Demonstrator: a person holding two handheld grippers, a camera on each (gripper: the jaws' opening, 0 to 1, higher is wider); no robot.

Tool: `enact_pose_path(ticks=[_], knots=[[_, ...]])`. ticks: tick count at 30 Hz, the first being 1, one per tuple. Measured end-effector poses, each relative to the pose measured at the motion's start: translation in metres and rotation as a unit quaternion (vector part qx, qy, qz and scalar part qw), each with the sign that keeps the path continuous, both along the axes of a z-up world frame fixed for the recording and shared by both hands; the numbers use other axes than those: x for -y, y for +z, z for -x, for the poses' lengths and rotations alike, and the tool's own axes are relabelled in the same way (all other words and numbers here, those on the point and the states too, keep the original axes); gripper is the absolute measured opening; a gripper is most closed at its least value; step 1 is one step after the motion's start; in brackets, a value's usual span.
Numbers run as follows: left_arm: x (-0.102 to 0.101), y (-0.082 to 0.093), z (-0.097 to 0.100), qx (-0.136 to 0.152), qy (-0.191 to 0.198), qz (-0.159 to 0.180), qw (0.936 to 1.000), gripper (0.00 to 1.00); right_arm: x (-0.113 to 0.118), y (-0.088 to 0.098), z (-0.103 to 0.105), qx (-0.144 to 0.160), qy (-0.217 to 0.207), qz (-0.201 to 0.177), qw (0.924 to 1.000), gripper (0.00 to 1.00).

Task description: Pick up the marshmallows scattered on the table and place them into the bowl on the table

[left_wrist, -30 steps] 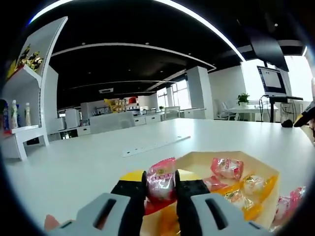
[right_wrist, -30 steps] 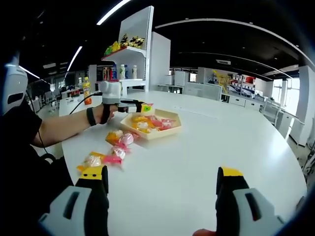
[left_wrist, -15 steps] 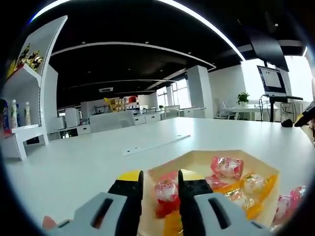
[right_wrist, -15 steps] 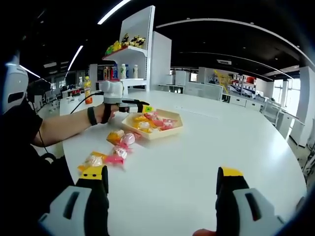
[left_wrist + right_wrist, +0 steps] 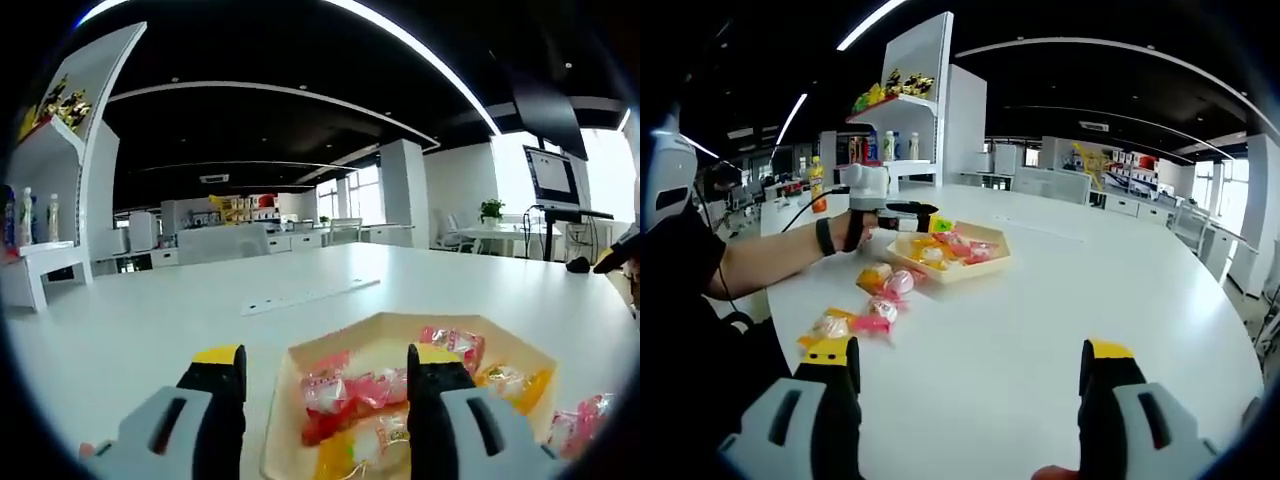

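Marshmallows are lying in the bowl on the tabletop; more marshmallows are sitting just beside it. The left gripper is hovering over the bowl, jaws wide and empty. The right gripper is hovering well away, jaws spread, empty.

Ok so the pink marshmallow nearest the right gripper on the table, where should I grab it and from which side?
Grip the plump middle of the pink marshmallow, not the twisted wrapper ends. It lies flat on the table beside a yellow one, so probably come straight down from above with the right gripper, whose jaws are open, one on each long side.
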State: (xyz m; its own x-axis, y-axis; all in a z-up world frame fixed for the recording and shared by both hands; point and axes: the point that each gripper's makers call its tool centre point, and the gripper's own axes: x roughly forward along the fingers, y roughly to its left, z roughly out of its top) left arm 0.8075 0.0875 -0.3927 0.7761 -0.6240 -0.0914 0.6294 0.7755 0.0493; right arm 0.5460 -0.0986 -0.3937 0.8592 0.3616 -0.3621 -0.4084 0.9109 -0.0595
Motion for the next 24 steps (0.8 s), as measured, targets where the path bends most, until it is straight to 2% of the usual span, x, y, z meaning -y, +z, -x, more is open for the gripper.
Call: enact_pose_path(ticks=[12,18,24], knots=[[0.007,0.007,0.004,0.012,-0.020,0.010,0.9997,0.94,0.000,0.001,0.001,0.002,-0.001,0.000,1.0000,0.87],[0.012,0.009,0.011,0.028,-0.029,-0.005,0.9992,0.95,0.001,0.002,0.001,0.002,-0.002,0.000,1.0000,0.87],[0.013,0.009,0.017,0.017,-0.034,0.000,0.9993,0.95,0.001,0.002,0.002,0.002,-0.003,0.000,1.0000,0.88]])
